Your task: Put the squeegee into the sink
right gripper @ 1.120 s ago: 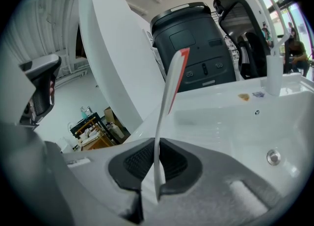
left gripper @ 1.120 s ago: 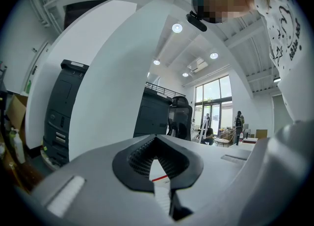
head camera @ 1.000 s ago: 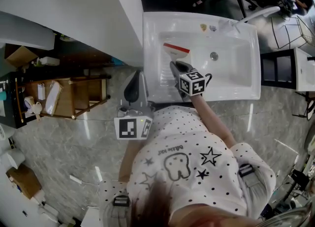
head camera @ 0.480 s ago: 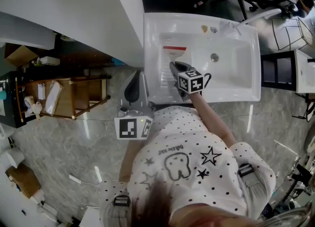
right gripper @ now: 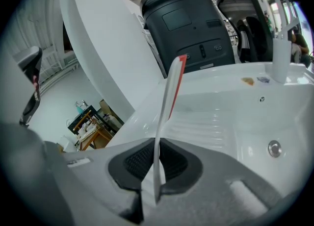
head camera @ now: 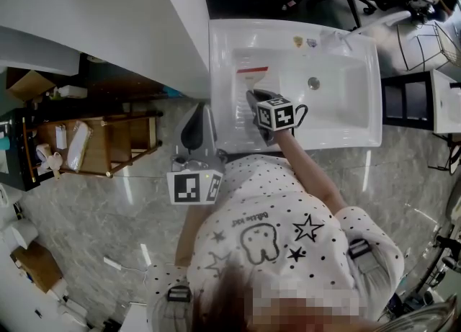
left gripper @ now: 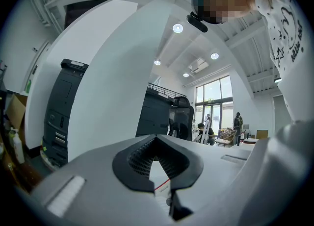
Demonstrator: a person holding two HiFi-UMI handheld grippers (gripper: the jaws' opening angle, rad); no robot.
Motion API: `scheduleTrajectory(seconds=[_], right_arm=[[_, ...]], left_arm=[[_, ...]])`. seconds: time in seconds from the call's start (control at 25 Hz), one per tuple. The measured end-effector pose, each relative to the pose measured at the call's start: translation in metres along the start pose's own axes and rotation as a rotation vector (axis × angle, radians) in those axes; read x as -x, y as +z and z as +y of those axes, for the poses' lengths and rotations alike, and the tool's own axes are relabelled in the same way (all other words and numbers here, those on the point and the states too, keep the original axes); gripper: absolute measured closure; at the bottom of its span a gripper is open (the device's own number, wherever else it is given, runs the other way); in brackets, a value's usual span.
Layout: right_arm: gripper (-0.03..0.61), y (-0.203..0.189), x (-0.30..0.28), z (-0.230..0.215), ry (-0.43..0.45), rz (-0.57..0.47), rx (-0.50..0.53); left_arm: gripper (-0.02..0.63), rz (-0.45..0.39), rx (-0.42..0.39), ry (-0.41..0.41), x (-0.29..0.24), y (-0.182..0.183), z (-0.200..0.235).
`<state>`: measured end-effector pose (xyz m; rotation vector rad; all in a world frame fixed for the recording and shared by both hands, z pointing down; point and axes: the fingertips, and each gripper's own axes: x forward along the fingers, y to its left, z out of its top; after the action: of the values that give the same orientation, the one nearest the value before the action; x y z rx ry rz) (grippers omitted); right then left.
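Observation:
The squeegee (head camera: 253,73), a white handle with a red-edged blade, hangs over the left, ribbed part of the white sink (head camera: 367,86). My right gripper (head camera: 254,99) is shut on the handle's lower end and points down into the basin. In the right gripper view the squeegee (right gripper: 169,92) rises from between the jaws of my right gripper (right gripper: 156,166), above the sink (right gripper: 235,117). My left gripper (head camera: 193,132) hangs outside the sink's left front corner, over the floor. In the left gripper view it (left gripper: 164,183) looks shut, with nothing between the jaws.
A drain (head camera: 313,83) lies mid-basin and a faucet (head camera: 374,21) stands at the back right corner. A white partition wall (head camera: 144,28) runs along the sink's left side. A wooden shelf rack (head camera: 108,140) stands on the floor at left. A black machine (right gripper: 186,24) is behind the sink.
My right gripper has tipped slightly, and the squeegee's red blade has swung a little left and looks flatter over the basin. The left gripper has not moved.

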<state>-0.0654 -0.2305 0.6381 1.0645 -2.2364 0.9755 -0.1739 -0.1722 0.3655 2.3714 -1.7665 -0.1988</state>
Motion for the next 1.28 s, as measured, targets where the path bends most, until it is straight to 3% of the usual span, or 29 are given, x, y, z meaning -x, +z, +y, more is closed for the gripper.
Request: scheduleTrajectory(seconds=[0.4, 1.28], right_arm=[[0.558, -0.008, -0.01, -0.005, -0.046, 0.103, -0.018], [0.555, -0.007, -0.01, -0.01, -0.046, 0.101, -0.006]], left_arm=[[0.624, 0.003, 0.0, -0.004, -0.002, 0.0, 0.003], [0.623, 0.004, 0.011, -0.003, -0.008, -0.002, 0.007]])
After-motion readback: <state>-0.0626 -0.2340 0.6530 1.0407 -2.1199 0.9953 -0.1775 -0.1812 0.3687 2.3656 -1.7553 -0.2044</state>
